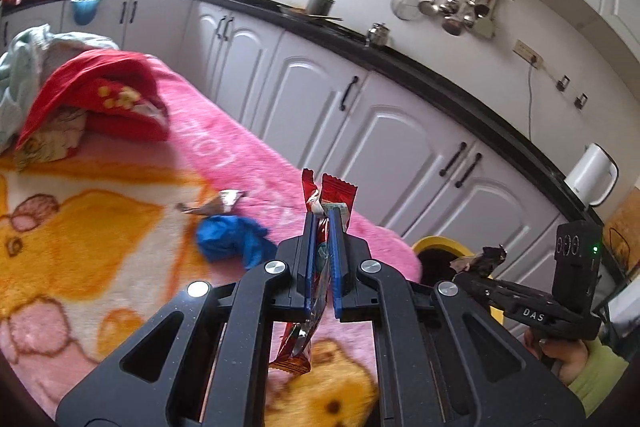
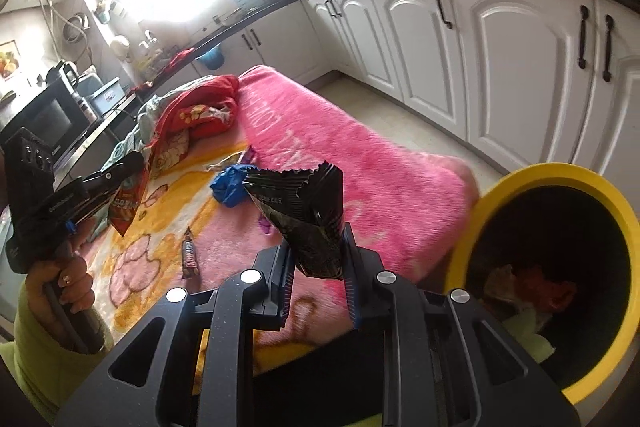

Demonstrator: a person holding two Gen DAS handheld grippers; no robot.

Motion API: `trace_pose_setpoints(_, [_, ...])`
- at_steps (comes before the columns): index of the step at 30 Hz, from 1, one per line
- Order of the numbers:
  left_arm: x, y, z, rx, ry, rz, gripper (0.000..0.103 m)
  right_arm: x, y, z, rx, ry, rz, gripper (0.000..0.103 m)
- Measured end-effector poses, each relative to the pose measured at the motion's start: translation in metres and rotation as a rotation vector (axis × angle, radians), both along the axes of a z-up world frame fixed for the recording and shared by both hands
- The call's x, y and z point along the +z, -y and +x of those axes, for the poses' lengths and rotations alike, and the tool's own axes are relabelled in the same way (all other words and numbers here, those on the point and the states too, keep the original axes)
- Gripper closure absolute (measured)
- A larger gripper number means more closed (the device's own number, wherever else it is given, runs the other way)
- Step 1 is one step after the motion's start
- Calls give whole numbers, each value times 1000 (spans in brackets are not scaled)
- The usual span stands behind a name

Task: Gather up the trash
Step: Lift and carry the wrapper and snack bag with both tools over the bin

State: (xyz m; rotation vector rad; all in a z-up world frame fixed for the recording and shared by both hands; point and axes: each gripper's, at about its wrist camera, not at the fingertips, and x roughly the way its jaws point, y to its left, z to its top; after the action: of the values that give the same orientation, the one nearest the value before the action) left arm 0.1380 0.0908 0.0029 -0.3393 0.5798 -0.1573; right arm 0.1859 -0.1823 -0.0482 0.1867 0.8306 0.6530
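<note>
My left gripper [image 1: 322, 217] is shut on a red snack wrapper [image 1: 335, 193] and holds it above the pink blanket [image 1: 224, 147]; it also shows in the right wrist view [image 2: 132, 167] with the red wrapper [image 2: 126, 205]. My right gripper [image 2: 316, 227] is shut on a black wrapper [image 2: 304, 215], just left of the yellow-rimmed trash bin [image 2: 548, 175], which holds trash. In the left wrist view the right gripper [image 1: 480, 263] holds the black wrapper [image 1: 486, 259] over the bin [image 1: 440, 243]. A crumpled blue piece [image 1: 230, 237], a silver wrapper [image 1: 218, 205] and a dark candy bar wrapper [image 2: 190, 255] lie on the blanket.
A red cloth [image 1: 100, 87] and other laundry are piled at the blanket's far end. White kitchen cabinets [image 1: 360, 131] with a black counter run along the right. A white kettle [image 1: 592, 173] stands on the counter. A microwave [image 2: 44, 119] sits at the left.
</note>
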Motion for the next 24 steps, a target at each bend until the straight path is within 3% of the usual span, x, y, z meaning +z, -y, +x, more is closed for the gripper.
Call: trace_pose_setpoints(24, [-5,116,31,-179,-3,67,100,-6,90,2,-170,-1,27,82])
